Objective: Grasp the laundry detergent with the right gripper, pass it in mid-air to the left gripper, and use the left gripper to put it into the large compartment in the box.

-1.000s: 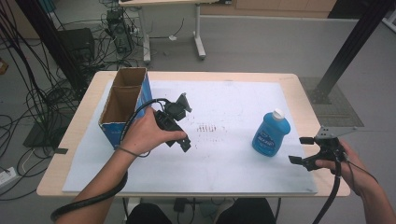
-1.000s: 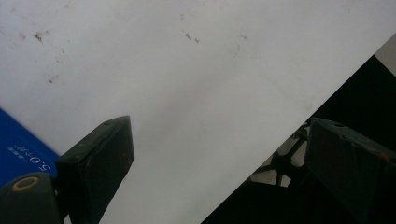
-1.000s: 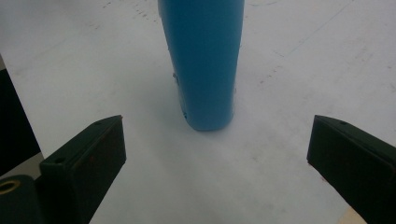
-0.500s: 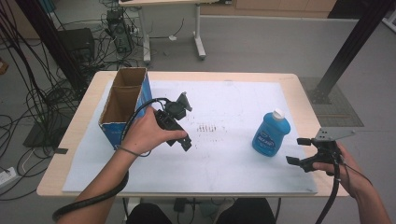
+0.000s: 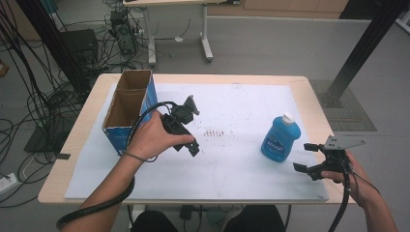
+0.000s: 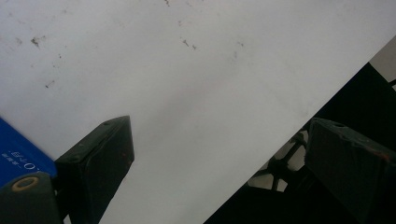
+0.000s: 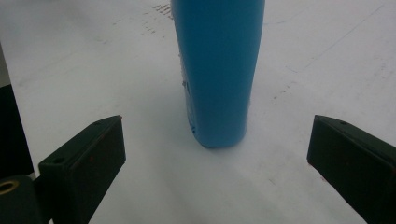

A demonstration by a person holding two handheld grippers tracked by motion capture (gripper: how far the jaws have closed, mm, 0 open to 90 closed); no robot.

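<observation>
Your right tool [image 5: 309, 157] sits near the counter's [image 5: 309, 104] right front corner, at about four o'clock from the counter's middle. Its jaws stand wide apart and hold nothing. The blue bottle [image 5: 280, 138] with a white cap stands upright on the white sheet [image 5: 241, 179] that covers the counter. It is near the tool, at about ten o'clock from it, and apart from both jaws. In the right gripper view the blue bottle [image 7: 217, 70] rises straight ahead, at twelve o'clock, centred between the two black jaws but beyond their tips, with bare white sheet between them.

Your left tool [image 5: 193, 124] is held in your left hand [image 5: 152, 137] left of the counter's middle, well apart from the bottle, which lies at about three o'clock from it. In the left gripper view its jaws stand wide with only white sheet [image 6: 187, 84] and the counter's edge between them. An open cardboard box [image 5: 129, 108] with blue sides stands upright just beside that hand, at about ten o'clock from it. Faint reddish marks [image 5: 215, 131] dot the sheet between the left tool and the bottle.
</observation>
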